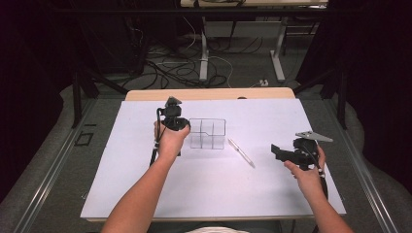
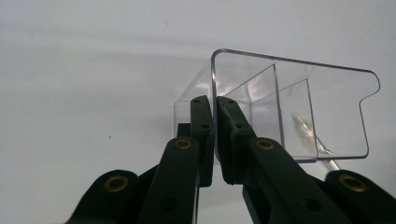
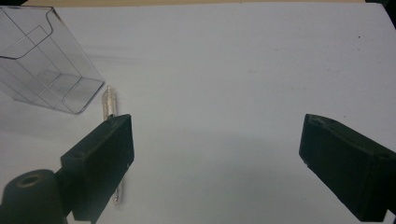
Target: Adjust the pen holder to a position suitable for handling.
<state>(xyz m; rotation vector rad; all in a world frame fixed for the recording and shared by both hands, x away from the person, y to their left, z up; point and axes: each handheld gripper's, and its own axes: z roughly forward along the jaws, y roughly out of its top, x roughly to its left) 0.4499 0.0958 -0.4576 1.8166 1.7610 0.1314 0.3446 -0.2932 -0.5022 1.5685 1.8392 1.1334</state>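
Observation:
A clear plastic compartment box (image 1: pixel 207 133) stands on the white sheet (image 1: pixel 214 189) near the table's middle. My left gripper (image 1: pixel 180 125) is at the box's left side. In the left gripper view the gripper (image 2: pixel 215 106) is shut on the thin near wall of the box (image 2: pixel 299 107). A clear pen (image 1: pixel 241 153) lies flat just right of the box, slanted toward the front. My right gripper (image 1: pixel 275 151) hovers right of the pen and is open. In the right gripper view its jaws stand wide apart (image 3: pixel 217 130), and the left one partly covers the pen (image 3: pixel 109 103). The box (image 3: pixel 46 65) sits at the upper left.
The white sheet covers most of the tabletop, and a strip of wood (image 1: pixel 209 93) shows along the far edge. Beyond the table are desk legs and loose cables on the floor (image 1: pixel 194 68). Bare sheet lies in front of and to the right of the box.

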